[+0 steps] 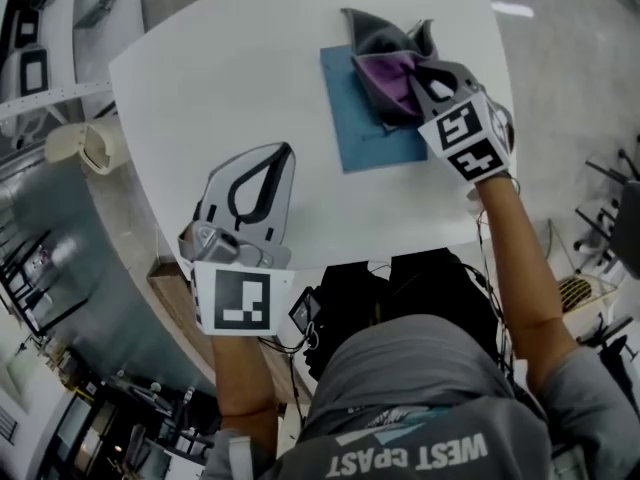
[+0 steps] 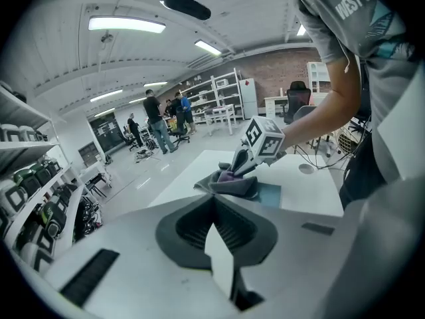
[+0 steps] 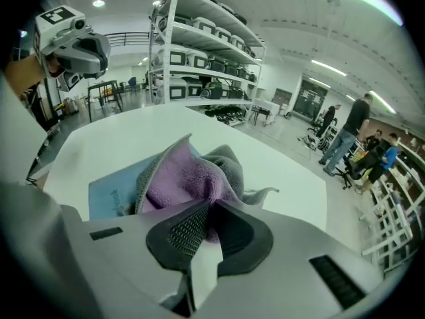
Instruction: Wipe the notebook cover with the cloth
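Observation:
A blue notebook (image 1: pixel 372 123) lies flat on the white round table (image 1: pixel 230 78), toward its far right side. A grey and purple cloth (image 1: pixel 392 68) is bunched on the notebook's far right part. My right gripper (image 1: pixel 412 90) is shut on the cloth (image 3: pixel 189 178) and presses it onto the blue cover (image 3: pixel 109 195). My left gripper (image 1: pixel 284 151) rests over the near left of the table, well away from the notebook, its jaws closed together with nothing between them. In the left gripper view the cloth (image 2: pixel 229 181), notebook (image 2: pixel 269 193) and right gripper (image 2: pixel 234 167) sit ahead.
The table's near edge runs just in front of the person's body (image 1: pixel 400 368). Shelving with bins (image 3: pixel 199 52) and several people (image 2: pixel 156 118) stand in the room beyond. A cream-coloured object (image 1: pixel 85 148) sits off the table's left edge.

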{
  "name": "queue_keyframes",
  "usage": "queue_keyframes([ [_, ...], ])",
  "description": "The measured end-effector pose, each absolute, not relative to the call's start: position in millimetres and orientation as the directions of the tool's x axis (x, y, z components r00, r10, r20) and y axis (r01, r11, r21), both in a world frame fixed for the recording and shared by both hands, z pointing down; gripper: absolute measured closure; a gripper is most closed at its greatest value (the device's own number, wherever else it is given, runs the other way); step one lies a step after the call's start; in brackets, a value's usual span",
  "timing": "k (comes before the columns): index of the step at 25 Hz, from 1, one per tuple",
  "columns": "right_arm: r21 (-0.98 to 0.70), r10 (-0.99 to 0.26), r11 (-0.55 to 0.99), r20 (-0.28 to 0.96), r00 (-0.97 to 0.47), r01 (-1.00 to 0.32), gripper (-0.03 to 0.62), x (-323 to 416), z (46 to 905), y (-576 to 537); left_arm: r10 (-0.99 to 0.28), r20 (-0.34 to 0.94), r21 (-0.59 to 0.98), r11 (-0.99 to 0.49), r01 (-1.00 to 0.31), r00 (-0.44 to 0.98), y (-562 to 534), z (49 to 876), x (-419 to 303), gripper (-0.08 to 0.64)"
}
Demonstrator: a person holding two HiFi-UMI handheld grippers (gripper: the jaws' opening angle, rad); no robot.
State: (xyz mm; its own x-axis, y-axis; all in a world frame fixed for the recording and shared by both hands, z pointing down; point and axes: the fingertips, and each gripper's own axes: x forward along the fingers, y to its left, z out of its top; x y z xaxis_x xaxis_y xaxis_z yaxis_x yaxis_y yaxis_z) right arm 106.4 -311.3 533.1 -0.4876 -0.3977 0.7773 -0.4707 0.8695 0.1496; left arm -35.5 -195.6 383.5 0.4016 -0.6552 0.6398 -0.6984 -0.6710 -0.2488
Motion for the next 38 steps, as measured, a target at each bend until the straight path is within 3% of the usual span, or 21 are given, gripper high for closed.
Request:
queue_keyframes([
  [3, 0.145, -0.418, 0.844, 0.780, -0.466, -0.516, 0.546, 130.2, 532.3, -318.8, -0.647, 0.636, -0.250, -0.688, -0.681, 0.420, -204.1, 379.5, -21.7, 0.558],
  [7, 0.149, -0.396, 0.873, 0.773, -0.496, -0.464, 0.546, 119.9, 526.9, -314.5, -0.637, 0.639, -0.238, -0.698, -0.676, 0.432, -209.7, 382.0, -7.4, 0.558],
  [19, 0.116, -0.239, 0.966, 0.748, -0.620, -0.232, 0.546, -11.5, 538.4, -294.3, -0.666, 0.644, -0.227, -0.637, -0.736, 0.377, -196.6, 395.0, -46.7, 0.558],
  [31, 0.140, -0.419, 0.839, 0.784, -0.459, -0.526, 0.546, 126.4, 544.5, -333.7, -0.685, 0.628, -0.255, -0.630, -0.734, 0.370, -189.2, 380.2, -56.0, 0.558],
  [38, 0.124, -0.452, 0.785, 0.784, -0.424, -0.607, 0.546, 164.5, 533.2, -326.4, -0.698, 0.606, -0.288, -0.640, -0.712, 0.382, -179.9, 355.8, -46.4, 0.558],
])
